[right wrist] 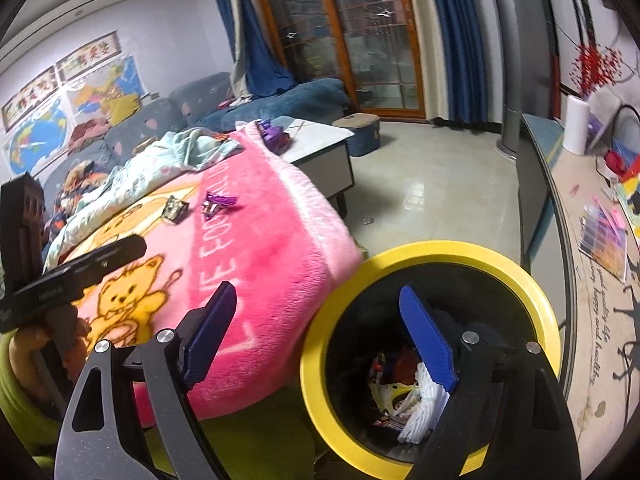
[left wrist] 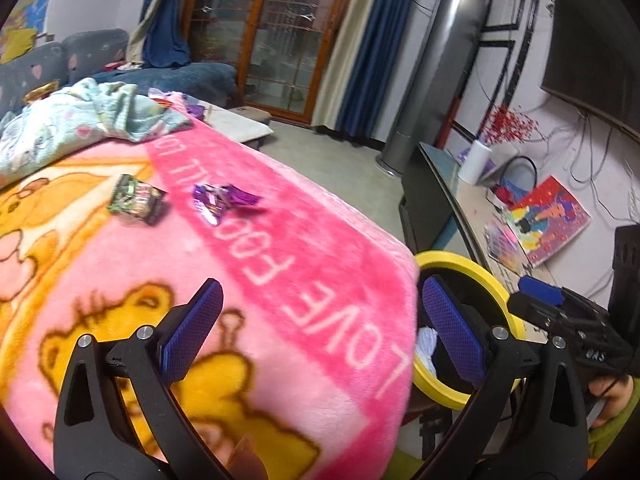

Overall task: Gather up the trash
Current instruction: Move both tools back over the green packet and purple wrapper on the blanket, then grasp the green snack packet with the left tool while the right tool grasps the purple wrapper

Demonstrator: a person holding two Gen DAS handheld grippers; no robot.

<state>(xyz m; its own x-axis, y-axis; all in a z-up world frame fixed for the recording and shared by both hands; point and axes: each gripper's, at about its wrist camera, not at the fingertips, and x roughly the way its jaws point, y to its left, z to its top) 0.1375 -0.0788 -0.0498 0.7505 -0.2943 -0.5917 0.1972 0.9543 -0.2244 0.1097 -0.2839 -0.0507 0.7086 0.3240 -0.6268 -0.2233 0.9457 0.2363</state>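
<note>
A purple wrapper and a dark green wrapper lie on the pink blanket; both also show in the right wrist view, purple wrapper and green wrapper. A yellow-rimmed black bin stands beside the blanket's corner, with several pieces of trash inside. My left gripper is open and empty, over the blanket's near edge. My right gripper is open and empty, above the bin's left rim. The bin shows in the left wrist view too.
A light blue cloth is bunched at the blanket's far end. A low grey table and a stool stand behind. A long cabinet with papers runs along the right. Tiled floor lies between.
</note>
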